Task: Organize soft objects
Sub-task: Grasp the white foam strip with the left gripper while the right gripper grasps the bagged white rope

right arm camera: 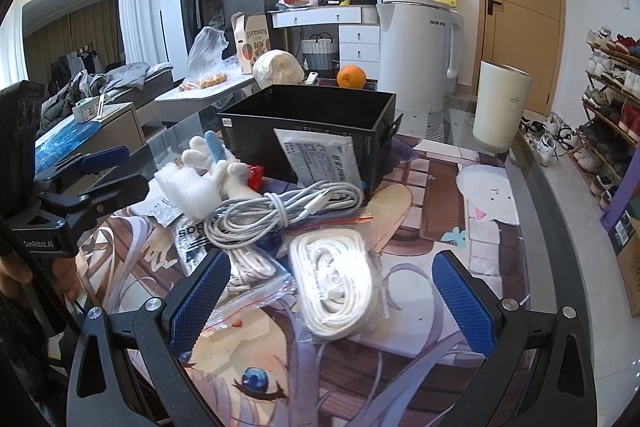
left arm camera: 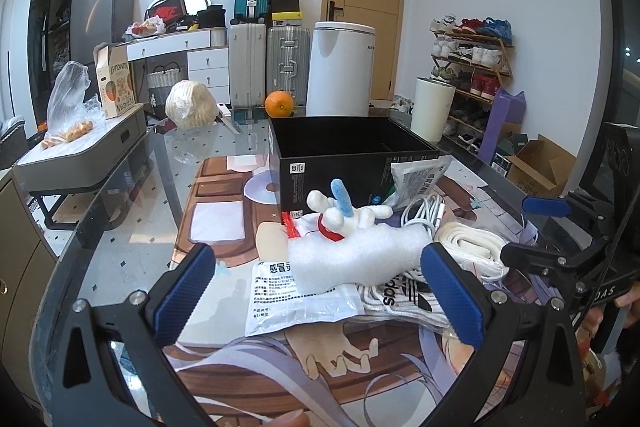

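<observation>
Left hand-held gripper (left arm camera: 320,291): held wide open, nothing gripped. Just ahead of its blue pads, a white foam wrap sheet (left arm camera: 356,255) is laid over a printed white plastic pouch (left arm camera: 296,301). Beyond the foam, a white plush toy with a blue ear (left arm camera: 340,213) is seen before an open black cardboard box (left arm camera: 320,183).

Right hand-held gripper (right arm camera: 332,301): held wide open, empty. Between its fingers, a clear zip bag of coiled white rope (right arm camera: 336,283) is found on the bench (right arm camera: 532,227); a bundled white charging cable (right arm camera: 280,211) is placed beyond it.

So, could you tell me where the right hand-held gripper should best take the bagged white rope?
Probably across the narrow middle of the bagged rope, coming from above. It lies flat, apart from the cable, lengthwise between the open right hand-held gripper fingers.
</observation>
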`<action>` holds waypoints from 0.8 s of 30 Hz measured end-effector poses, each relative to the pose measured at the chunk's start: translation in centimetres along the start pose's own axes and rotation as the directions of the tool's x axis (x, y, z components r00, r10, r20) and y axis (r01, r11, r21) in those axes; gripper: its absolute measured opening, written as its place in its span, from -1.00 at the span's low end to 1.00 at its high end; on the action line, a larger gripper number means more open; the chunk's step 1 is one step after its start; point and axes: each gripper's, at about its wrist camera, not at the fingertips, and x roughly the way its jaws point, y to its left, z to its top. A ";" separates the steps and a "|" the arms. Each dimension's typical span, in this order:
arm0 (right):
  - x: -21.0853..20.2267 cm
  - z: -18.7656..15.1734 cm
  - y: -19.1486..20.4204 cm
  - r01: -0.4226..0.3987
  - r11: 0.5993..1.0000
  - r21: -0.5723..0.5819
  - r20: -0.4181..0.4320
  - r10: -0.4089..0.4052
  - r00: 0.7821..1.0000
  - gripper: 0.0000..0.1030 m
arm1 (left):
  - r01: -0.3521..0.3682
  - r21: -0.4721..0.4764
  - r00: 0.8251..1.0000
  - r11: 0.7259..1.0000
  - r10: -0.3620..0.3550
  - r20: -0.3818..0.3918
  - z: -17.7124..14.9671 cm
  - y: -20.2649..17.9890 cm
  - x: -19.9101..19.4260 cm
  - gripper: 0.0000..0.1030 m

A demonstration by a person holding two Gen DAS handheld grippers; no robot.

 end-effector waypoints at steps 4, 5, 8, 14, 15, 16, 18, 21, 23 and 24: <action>0.2 0.2 -0.5 0.010 1.000 -0.010 -0.019 -0.010 1.000 0.99 | 0.029 -0.014 0.999 0.999 -0.029 -0.015 0.3 0.2 0.3 1.00; 0.3 0.3 -0.7 0.012 1.000 -0.013 -0.028 -0.013 1.000 0.99 | 0.035 -0.017 0.999 0.999 -0.035 -0.021 0.3 0.2 0.5 1.00; 0.9 0.2 -1.3 0.029 0.999 -0.024 -0.067 -0.031 0.997 0.99 | 0.038 -0.017 0.999 0.999 -0.039 -0.031 0.4 0.0 0.8 1.00; 2.0 0.2 -2.1 0.018 1.000 -0.020 -0.129 -0.020 0.991 0.99 | 0.049 -0.008 0.997 0.999 -0.049 -0.052 0.4 -0.5 1.3 1.00; 2.1 0.1 -2.0 0.013 1.000 -0.028 -0.135 -0.017 0.991 0.99 | 0.049 -0.005 0.997 0.999 -0.049 -0.056 0.5 -0.6 1.5 1.00; 2.4 0.0 -1.8 0.017 0.999 -0.044 -0.148 -0.024 0.989 0.99 | 0.049 -0.004 0.997 0.999 -0.049 -0.061 0.5 -0.7 1.7 1.00; 2.9 -0.2 -1.7 0.037 0.998 -0.059 -0.167 -0.047 0.985 0.99 | 0.049 -0.002 0.996 0.999 -0.049 -0.076 0.5 -1.0 2.1 1.00; 3.8 -0.5 -2.0 0.047 0.997 -0.059 -0.199 -0.058 0.978 0.99 | 0.052 0.007 0.995 0.999 -0.052 -0.084 0.6 -1.5 2.3 1.00; 4.5 -0.7 -2.3 0.047 0.997 -0.055 -0.213 -0.057 0.975 0.99 | 0.052 0.017 0.995 0.998 -0.051 -0.085 0.7 -1.8 2.4 1.00; 4.7 -0.7 -2.4 0.047 0.998 -0.053 -0.219 -0.057 0.974 0.99 | 0.051 0.019 0.995 0.999 -0.049 -0.087 0.7 -1.9 2.5 1.00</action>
